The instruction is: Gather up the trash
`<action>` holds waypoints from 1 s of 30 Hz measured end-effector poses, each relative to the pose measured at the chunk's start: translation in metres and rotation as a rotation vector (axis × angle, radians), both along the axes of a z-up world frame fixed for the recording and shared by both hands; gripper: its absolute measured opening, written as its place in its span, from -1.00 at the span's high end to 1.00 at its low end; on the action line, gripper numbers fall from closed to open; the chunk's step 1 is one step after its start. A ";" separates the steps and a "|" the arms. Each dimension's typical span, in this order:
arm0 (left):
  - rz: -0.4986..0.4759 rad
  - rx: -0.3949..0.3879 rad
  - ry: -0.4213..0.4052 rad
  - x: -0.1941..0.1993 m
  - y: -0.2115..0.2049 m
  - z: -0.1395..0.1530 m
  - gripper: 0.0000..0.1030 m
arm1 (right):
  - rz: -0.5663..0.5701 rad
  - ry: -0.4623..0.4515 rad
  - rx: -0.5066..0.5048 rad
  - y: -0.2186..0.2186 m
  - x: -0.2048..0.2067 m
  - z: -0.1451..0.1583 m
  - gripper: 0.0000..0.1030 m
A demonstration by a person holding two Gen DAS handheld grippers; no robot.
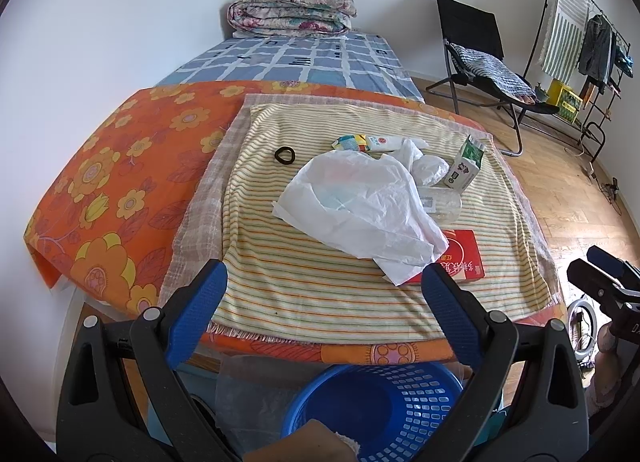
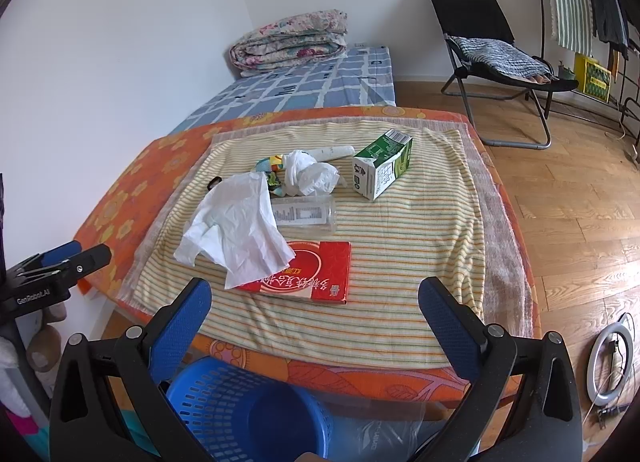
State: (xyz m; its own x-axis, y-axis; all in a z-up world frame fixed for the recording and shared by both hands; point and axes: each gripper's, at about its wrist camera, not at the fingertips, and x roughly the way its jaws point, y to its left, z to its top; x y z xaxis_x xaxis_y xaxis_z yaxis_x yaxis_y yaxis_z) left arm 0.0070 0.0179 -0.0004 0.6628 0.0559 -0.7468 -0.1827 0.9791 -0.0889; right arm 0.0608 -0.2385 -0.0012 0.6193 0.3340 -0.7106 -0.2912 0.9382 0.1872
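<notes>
- Our table (image 2: 500, 222), draped in an orange flowered cloth with a striped towel (image 2: 420, 262) on top, carries all the trash in a loose cluster toward its far-left part.
- The blue basket (image 2: 248, 414) sits on the floor just below the near edge, apparently empty; we judge nothing is collected yet.
- The white plastic bag (image 1: 360, 206) is the biggest piece, spread flat and overlapping a corner of the red box (image 2: 316, 274), which lies flat with its long side running across us.
- The green carton (image 2: 382, 168) stands well apart to the right, tipped, long axis pointing away and right.
- The clear bottle (image 2: 306, 214) lies on its side behind the red box, axis left to right, partly under the bag.
- A crumpled white wad (image 2: 310, 176) and a tube (image 2: 334, 151) sit farther back, a small black ring (image 1: 285, 154) to the left.
- Our left gripper (image 1: 322, 304) and right gripper (image 2: 314, 320) both hover over the near edge, jaws spread wide, holding nothing.
- We'd lift the bag first by a raised fold, since it covers other pieces, and close across each long item's narrow side.
</notes>
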 end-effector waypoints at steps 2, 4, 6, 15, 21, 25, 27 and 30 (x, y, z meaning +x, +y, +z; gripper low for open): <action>0.000 0.001 0.000 0.000 0.001 0.000 -0.94 | 0.000 0.002 0.000 0.000 0.000 -0.001 -0.99; -0.001 0.001 0.001 0.000 0.000 0.000 -0.94 | 0.000 0.004 -0.001 0.000 0.000 -0.001 -0.99; 0.000 0.001 0.002 0.000 0.001 0.000 -0.94 | -0.001 0.006 -0.001 0.000 0.000 -0.001 -0.99; 0.000 0.004 0.003 0.000 0.001 0.000 -0.94 | -0.002 0.015 -0.005 0.000 0.001 -0.003 -0.99; 0.000 0.003 0.005 0.000 0.004 -0.001 -0.94 | -0.002 0.024 -0.006 0.000 0.001 -0.004 -0.99; 0.002 0.005 0.008 0.000 0.006 -0.001 -0.94 | -0.001 0.029 -0.007 0.000 0.002 -0.004 -0.99; 0.007 0.008 0.014 0.000 0.012 -0.003 -0.94 | 0.001 0.039 -0.005 -0.001 0.003 -0.005 -0.99; 0.016 0.004 0.034 -0.001 0.021 -0.010 -0.94 | -0.011 0.050 -0.014 -0.003 0.006 -0.007 -0.99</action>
